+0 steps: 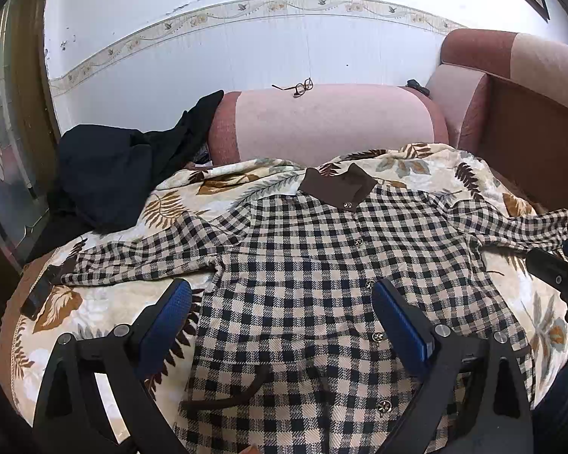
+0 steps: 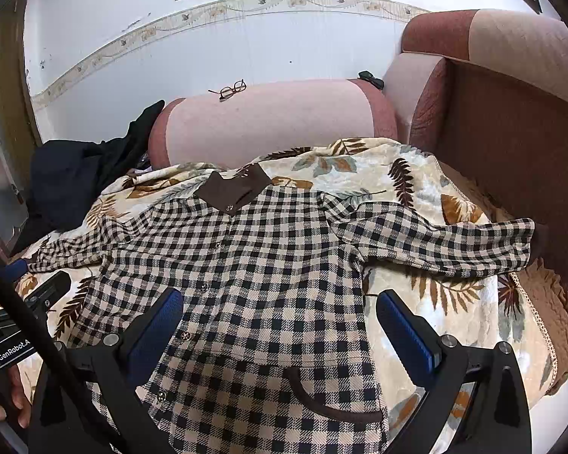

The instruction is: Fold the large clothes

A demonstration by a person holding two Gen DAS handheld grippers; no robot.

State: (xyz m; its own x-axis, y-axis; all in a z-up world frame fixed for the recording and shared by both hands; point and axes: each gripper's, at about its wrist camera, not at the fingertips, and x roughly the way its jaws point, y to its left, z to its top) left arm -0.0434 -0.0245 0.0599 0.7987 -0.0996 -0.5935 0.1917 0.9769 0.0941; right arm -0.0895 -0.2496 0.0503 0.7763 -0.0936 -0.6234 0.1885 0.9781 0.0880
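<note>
- Checked shirt [image 1: 306,265] lies spread face-up on a leaf-print blanket [image 1: 94,314] over the sofa seat, brown collar [image 1: 337,187] toward the backrest edge, buttons done up down the front.
- Both sleeves out sideways: one toward the seat's left edge, the other [image 2: 447,242] toward the right armrest [image 2: 511,121].
- Left gripper [image 1: 282,302] jaws wide apart, holding nothing, above the shirt's lower left front; blue pads [image 1: 170,314] clear of the cloth as far as can be told.
- Right gripper [image 2: 278,310] likewise wide and empty, over the shirt's lower right side.
- Dark garment [image 1: 106,174] heaped at the seat's far left corner.
- Spectacles [image 2: 233,89] rest on top of the pink backrest [image 2: 272,125].
</note>
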